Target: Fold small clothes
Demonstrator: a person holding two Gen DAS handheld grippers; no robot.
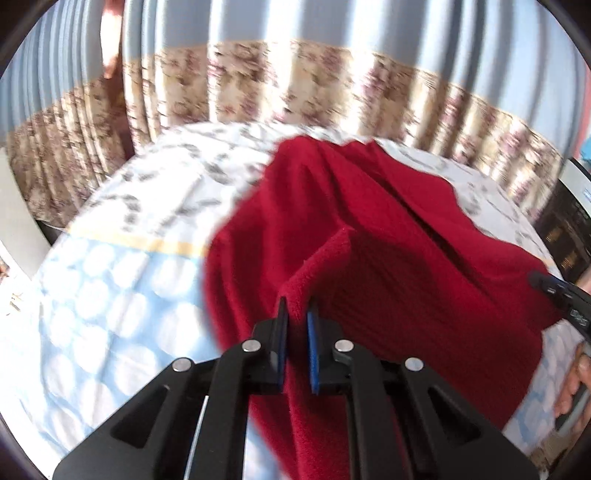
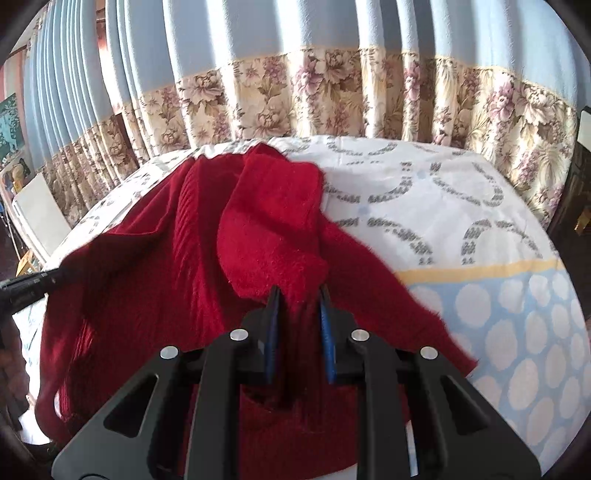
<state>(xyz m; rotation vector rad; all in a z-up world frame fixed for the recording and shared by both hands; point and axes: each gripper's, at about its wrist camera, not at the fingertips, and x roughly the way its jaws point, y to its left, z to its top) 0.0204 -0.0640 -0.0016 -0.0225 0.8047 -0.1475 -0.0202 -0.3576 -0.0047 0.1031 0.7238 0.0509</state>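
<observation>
Right wrist view: both tongs point(image 2: 298, 291) pinch the red sweater point(image 2: 266, 221) on the patterned bedsheet point(image 2: 443, 206), floral curtain point(image 2: 332, 92) behind.

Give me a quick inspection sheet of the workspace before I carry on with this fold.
Surface: bed sheet, white with grey arcs, blue dotted section nearer the cameras.
Job's things: one red knit garment, rumpled, partly lifted off the sheet.
Clutter: nothing seen on the sheet.
Grippers: left claw shut on a garment edge; right claw shut on bunched garment fabric; a hand shows at the left view's right edge.
Cables: nothing seen.
Surroundings: blue curtain with floral border behind the bed; dark furniture at the side.
</observation>
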